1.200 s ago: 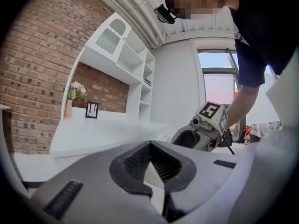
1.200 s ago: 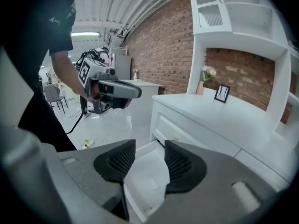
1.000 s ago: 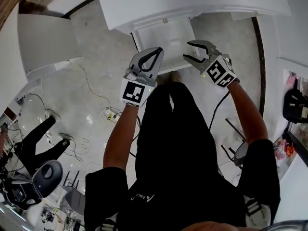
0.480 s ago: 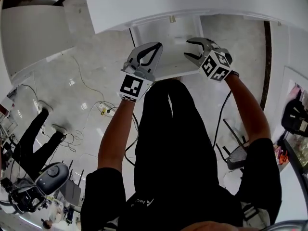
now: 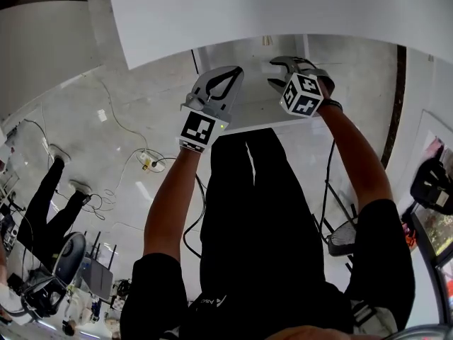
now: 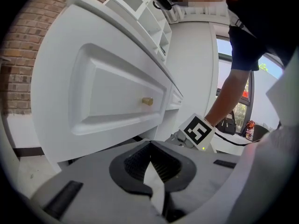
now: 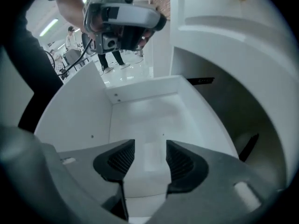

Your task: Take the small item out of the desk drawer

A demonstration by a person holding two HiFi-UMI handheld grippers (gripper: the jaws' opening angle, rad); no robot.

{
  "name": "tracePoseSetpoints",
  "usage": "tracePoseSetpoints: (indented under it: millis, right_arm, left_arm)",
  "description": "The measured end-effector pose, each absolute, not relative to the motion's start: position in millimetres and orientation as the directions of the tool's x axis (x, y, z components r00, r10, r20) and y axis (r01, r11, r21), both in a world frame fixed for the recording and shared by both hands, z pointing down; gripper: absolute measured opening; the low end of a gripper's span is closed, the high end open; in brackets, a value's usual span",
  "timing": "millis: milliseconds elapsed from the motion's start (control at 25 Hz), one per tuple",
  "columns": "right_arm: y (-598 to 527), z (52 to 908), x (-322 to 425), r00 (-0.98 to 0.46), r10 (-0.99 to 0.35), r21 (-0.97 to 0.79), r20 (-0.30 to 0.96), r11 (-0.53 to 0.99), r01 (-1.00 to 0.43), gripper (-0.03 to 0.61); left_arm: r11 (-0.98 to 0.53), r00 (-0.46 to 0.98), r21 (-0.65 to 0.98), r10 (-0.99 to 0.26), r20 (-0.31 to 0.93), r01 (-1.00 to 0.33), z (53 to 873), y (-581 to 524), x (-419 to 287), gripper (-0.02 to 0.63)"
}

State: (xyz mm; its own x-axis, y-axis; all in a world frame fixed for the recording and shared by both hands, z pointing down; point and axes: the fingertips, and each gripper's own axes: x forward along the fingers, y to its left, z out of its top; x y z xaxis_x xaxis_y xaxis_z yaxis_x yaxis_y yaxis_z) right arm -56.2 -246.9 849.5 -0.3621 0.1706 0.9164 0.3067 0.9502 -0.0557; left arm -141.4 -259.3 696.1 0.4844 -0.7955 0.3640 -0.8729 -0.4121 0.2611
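Observation:
The white desk drawer (image 5: 251, 108) stands pulled out under the desk top (image 5: 283, 13). My right gripper (image 5: 274, 73) hangs open over its right side. In the right gripper view the open jaws (image 7: 150, 146) frame the drawer's bare white floor (image 7: 149, 111), where only a faint pale rectangle (image 7: 152, 155) lies; I cannot tell what it is. My left gripper (image 5: 232, 71) is shut at the drawer's left edge. In the left gripper view its tips (image 6: 149, 143) meet, and a white sliver shows between the pads; I cannot tell if it is a held thing.
A shut drawer front with a brass knob (image 6: 147, 101) faces the left gripper, beside a brick wall (image 6: 18, 55). Cables and a power strip (image 5: 148, 163) lie on the glossy floor. A person's legs (image 5: 56, 190) stand at the left; a chair (image 5: 340, 239) at the right.
The head view has tilted, so the desk top now covers more of the drawer. Both grippers stay near the drawer, the left still shut, the right still open and turned slightly.

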Motion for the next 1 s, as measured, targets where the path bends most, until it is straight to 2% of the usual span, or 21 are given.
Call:
tracePoseSetpoints:
  millis: [280,640,840,1000]
  right_arm:
    - [-246,910,-52,-0.244,0.159,-0.068,0.957,0.936,0.345,0.2]
    - [-248,944,-44,-0.155,0.14,-0.076,0.978,0.93,0.361,0.193]
    - [-247,938,-47,-0.17,0.136,-0.067,0.976,0.931,0.359,0.186]
    - [-248,894,-57,-0.282,0.13,-0.054,0.951,0.963,0.262,0.184]
  left_arm:
    - [-0.416,0.492,0.268,-0.788,0.37,-0.869,719,-263,-149,-0.002]
    - [-0.402,0.49,0.29,-0.784,0.381,-0.869,731,-257,-150,-0.002]
    - [-0.402,0.492,0.292,-0.781,0.384,-0.867,730,-256,-152,-0.002]
    - [-0.398,0.488,0.292,-0.783,0.385,-0.869,712,-252,-153,-0.002]
